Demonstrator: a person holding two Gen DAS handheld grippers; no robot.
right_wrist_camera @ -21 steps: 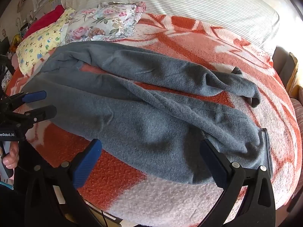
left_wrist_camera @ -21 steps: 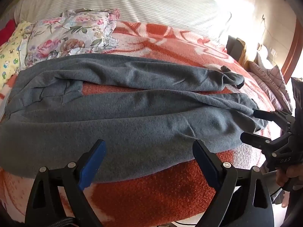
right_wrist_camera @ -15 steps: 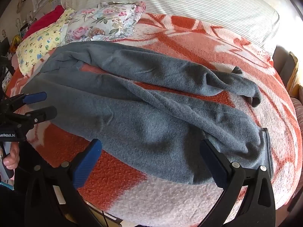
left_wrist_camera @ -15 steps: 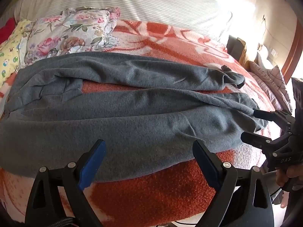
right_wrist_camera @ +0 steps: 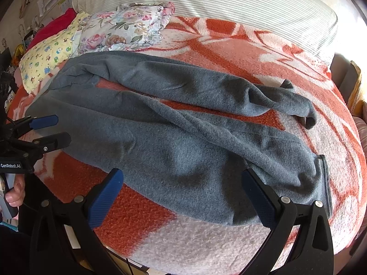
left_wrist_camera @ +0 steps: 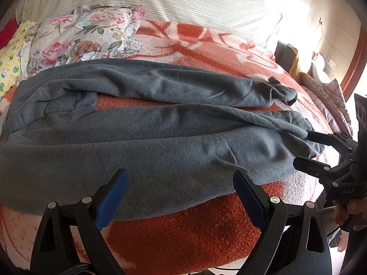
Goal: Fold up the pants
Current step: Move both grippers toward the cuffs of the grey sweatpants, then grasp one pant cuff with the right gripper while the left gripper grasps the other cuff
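Grey fleece pants [left_wrist_camera: 160, 142] [right_wrist_camera: 183, 142] lie spread across an orange-and-white blanket [left_wrist_camera: 183, 233] [right_wrist_camera: 206, 243] on a bed, waist to the left, both legs running right with a strip of blanket showing between them. My left gripper [left_wrist_camera: 180, 183] hovers open over the near leg's front edge, nothing between its blue pads. My right gripper [right_wrist_camera: 181, 183] is open too, above the near leg close to its cuff [right_wrist_camera: 321, 183]. In the left wrist view the right gripper [left_wrist_camera: 302, 149] sits beside that cuff. The right wrist view shows the left gripper [right_wrist_camera: 55, 129] by the waist end.
A floral pillow [left_wrist_camera: 84, 36] [right_wrist_camera: 128, 29] and a yellow patterned pillow [right_wrist_camera: 48, 57] lie behind the waist. A striped white cover [left_wrist_camera: 172, 2] spans the back. Cushions [left_wrist_camera: 328, 98] and furniture stand beyond the bed's right side. A hand [right_wrist_camera: 13, 190] grips the left tool's handle.
Both grippers stay open and almost still over the near pant leg. The pants lie as before; the left view has shifted only slightly.
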